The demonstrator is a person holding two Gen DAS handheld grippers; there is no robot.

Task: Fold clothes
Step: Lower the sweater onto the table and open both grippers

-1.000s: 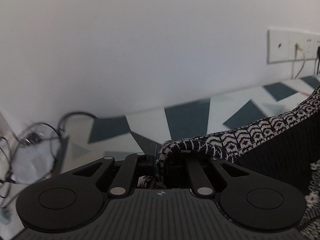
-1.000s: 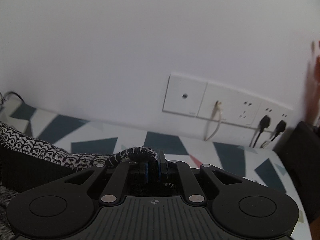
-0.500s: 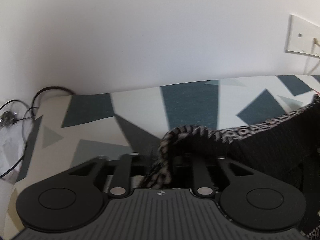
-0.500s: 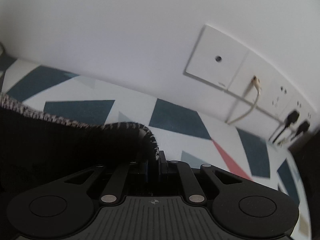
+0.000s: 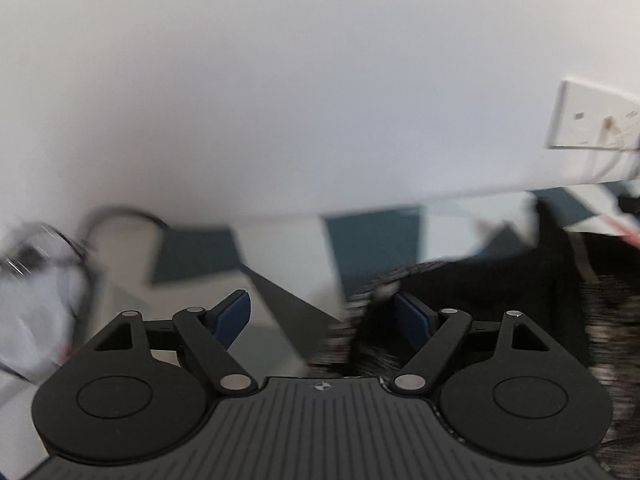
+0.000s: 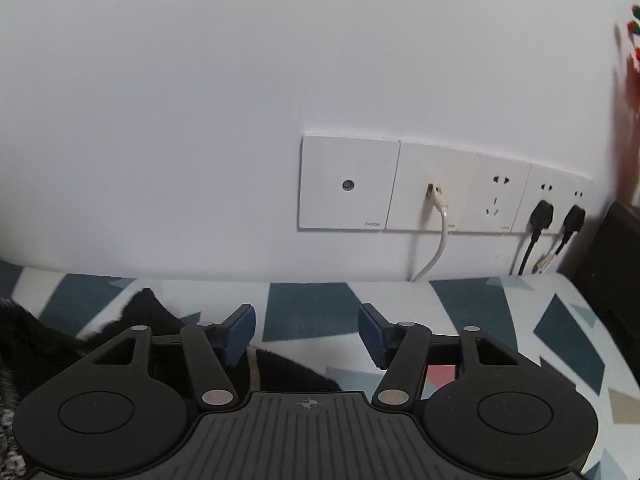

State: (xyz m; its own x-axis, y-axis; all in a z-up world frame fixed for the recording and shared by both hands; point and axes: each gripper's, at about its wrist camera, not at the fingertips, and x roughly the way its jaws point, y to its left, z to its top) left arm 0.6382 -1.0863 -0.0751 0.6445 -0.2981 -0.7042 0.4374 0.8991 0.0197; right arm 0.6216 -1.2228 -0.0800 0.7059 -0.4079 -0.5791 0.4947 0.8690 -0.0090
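Both my tools are spread, pinching nothing. The garment lies on the table, right of my left tool and left of my right tool.

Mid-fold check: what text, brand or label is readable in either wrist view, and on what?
"CATON": grey print at the lower right corner of the white blank wall plate, right wrist view.
Small marks on the neighbouring white socket plates: too small to read.
Left wrist view: the white wall plate is blurred; nothing readable.
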